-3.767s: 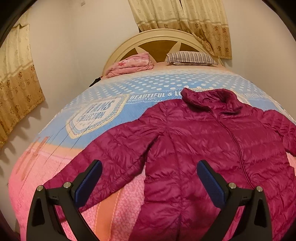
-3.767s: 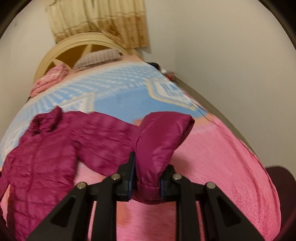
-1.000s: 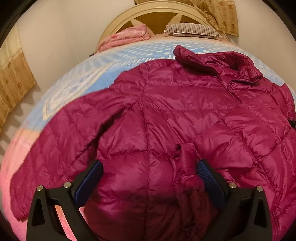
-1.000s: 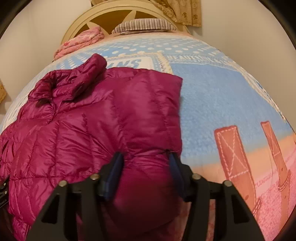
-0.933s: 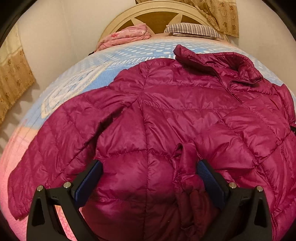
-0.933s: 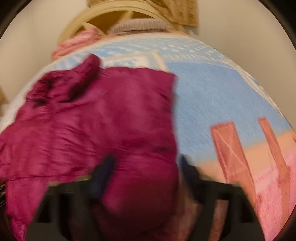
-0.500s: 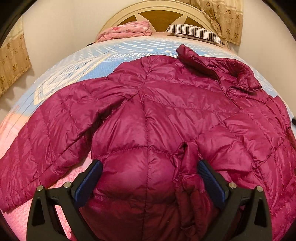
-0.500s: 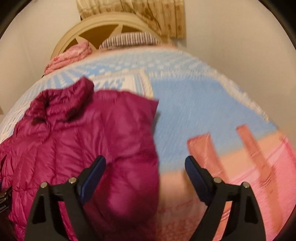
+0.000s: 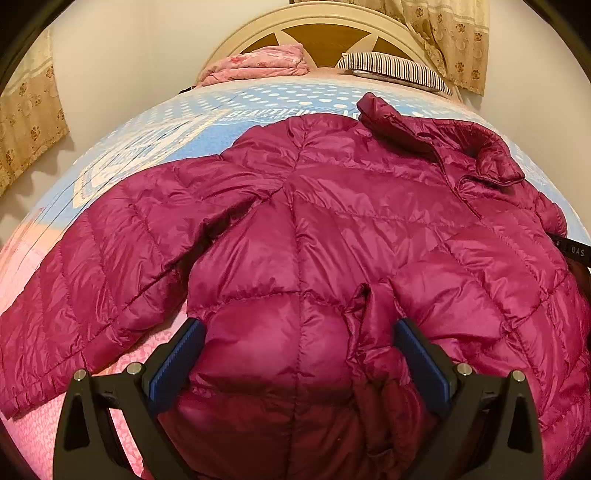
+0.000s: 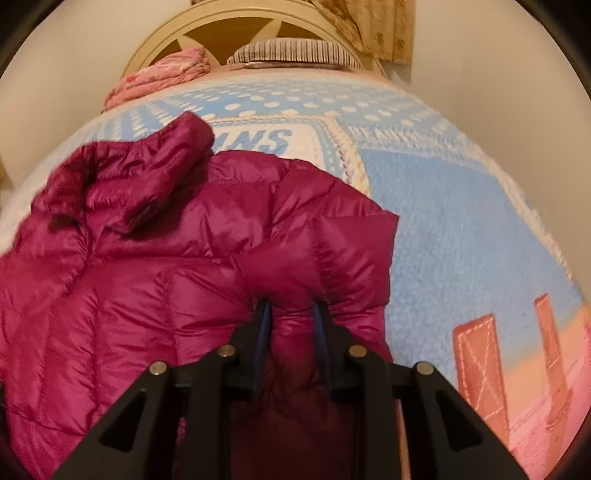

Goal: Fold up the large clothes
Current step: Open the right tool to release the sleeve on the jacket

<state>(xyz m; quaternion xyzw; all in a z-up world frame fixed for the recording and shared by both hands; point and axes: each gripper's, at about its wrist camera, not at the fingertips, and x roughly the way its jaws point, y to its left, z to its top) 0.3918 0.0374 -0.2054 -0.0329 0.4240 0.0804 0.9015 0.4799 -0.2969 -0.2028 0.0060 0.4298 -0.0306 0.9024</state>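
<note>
jacket (image 9: pixel 332 229) lengthwise, collar away from tools | left tool (image 9: pixel 295 354) spread wide over hem | right tool (image 10: pixel 291 325) pinching jacket fold | bed (image 10: pixel 461 221), headboard (image 9: pixel 317 33) beyond

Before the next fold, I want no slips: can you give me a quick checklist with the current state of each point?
1. Right hand-held gripper shut on the jacket: ok.
2. Left hand-held gripper gripping fabric: not ok, jaws wide open around the hem bulge.
3. Left sleeve folded in: not ok, spread out on the bedspread.
4. Right-side edge folded over the body: ok.
5. Collar flat: not ok, standing up, crumpled.
6. Zipper closed: cannot tell.
</note>
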